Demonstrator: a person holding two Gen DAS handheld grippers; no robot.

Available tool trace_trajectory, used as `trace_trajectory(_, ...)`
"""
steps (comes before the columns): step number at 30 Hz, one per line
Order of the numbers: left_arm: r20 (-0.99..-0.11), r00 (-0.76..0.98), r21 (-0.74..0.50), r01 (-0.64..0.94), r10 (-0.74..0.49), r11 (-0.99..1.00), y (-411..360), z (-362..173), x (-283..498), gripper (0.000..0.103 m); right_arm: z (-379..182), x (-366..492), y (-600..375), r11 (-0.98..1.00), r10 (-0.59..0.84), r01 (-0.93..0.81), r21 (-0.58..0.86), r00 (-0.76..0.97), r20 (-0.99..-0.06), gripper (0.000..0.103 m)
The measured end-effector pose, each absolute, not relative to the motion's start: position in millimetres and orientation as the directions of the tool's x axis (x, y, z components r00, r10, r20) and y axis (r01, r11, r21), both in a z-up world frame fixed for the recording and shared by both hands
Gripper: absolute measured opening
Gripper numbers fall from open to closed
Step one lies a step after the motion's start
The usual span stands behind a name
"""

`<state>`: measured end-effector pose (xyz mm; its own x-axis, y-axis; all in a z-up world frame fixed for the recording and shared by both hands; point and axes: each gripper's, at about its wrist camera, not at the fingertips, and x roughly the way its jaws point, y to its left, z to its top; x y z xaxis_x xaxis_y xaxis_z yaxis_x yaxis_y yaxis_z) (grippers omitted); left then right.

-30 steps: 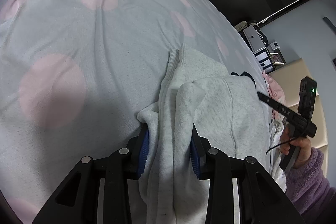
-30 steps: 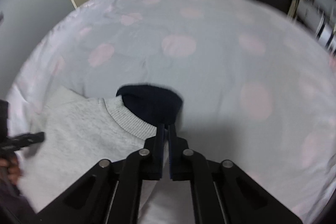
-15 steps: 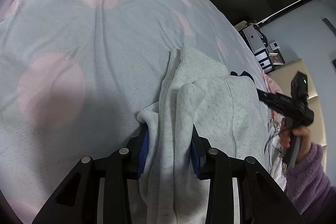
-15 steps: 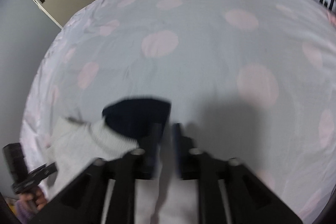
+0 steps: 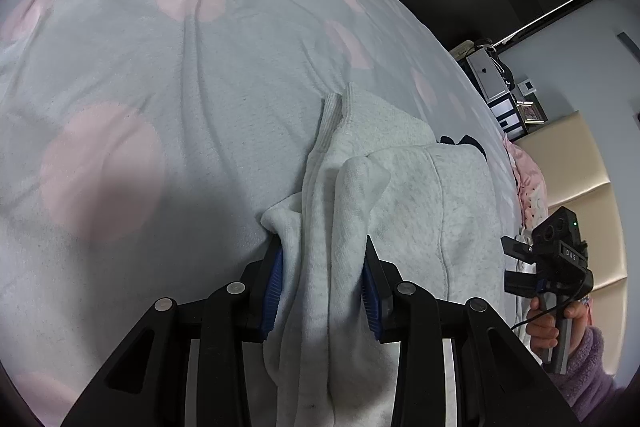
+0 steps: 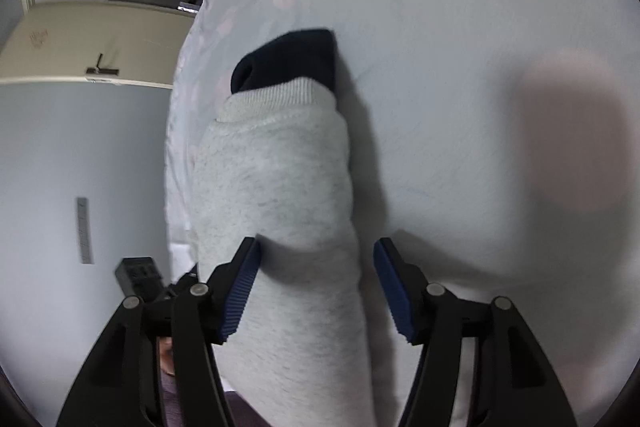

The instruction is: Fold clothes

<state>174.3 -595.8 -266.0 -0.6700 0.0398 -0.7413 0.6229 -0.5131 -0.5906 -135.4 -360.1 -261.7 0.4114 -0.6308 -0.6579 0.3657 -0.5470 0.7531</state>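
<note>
On bed [image 5: 168, 75], over pale cover with pink dots, grey sweatshirt [image 5: 404, 195] lying bunched. Left tongs [image 5: 322, 277] gripping thick fold of sweatshirt between blue pads. Right tongs [image 6: 316, 285] standing wide, sweatshirt sleeve [image 6: 276, 187] running between pads, left pad touching cloth, right pad apart. Dark cloth [image 6: 292, 61] poking from ribbed cuff. Hand [image 5: 550, 327] in purple sleeve holding right tongs' handle beside bed.

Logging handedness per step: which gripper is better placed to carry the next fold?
Left. The left gripper is shut on the light grey fleece sweatshirt; the right gripper is open, gripping nothing.
</note>
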Motion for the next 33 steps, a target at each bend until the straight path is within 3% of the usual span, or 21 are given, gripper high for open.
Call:
trace_trajectory(13,-0.742,-0.668,-0.591,0.622,0.044,-0.513,-596.2,-265.5,173.1,0.036,-279.8,-125.6,-377.6,-0.554,-0.618,0.414,0.722,0.376,-0.69,0.058)
trace_trajectory(14,-0.742,-0.669,-0.59,0.622,0.043,-0.515,-596.1,-265.1,173.1,0.036,-278.4,-124.0,-378.5,-0.552,-0.616,0.432,0.713,0.364,-0.698,0.054)
trace_trajectory(15,-0.742,-0.669,-0.59,0.621,0.043,-0.516,-595.9,-264.7,173.2,0.036,-276.9,-122.4,-379.3,-0.55,-0.614,0.45,0.703,0.353,-0.706,0.043)
trace_trajectory(19,-0.737,-0.675,-0.588,0.618,0.031,-0.522,-594.7,-260.9,174.6,0.034,-259.3,-114.9,-383.5,-0.565,-0.579,0.533,0.629,0.287,-0.763,0.037)
trace_trajectory(23,-0.72,-0.694,-0.594,0.604,0.016,-0.531,-594.1,-252.8,177.8,0.025,-235.3,-108.0,-385.6,-0.56,-0.568,0.595,0.576,0.23,-0.79,0.027)
trace_trajectory(33,-0.608,-0.792,-0.662,0.545,-0.058,-0.514,-602.6,-218.3,205.2,0.02,-158.2,-67.6,-413.1,-0.5,-0.583,0.696,0.515,0.17,-0.794,0.024)
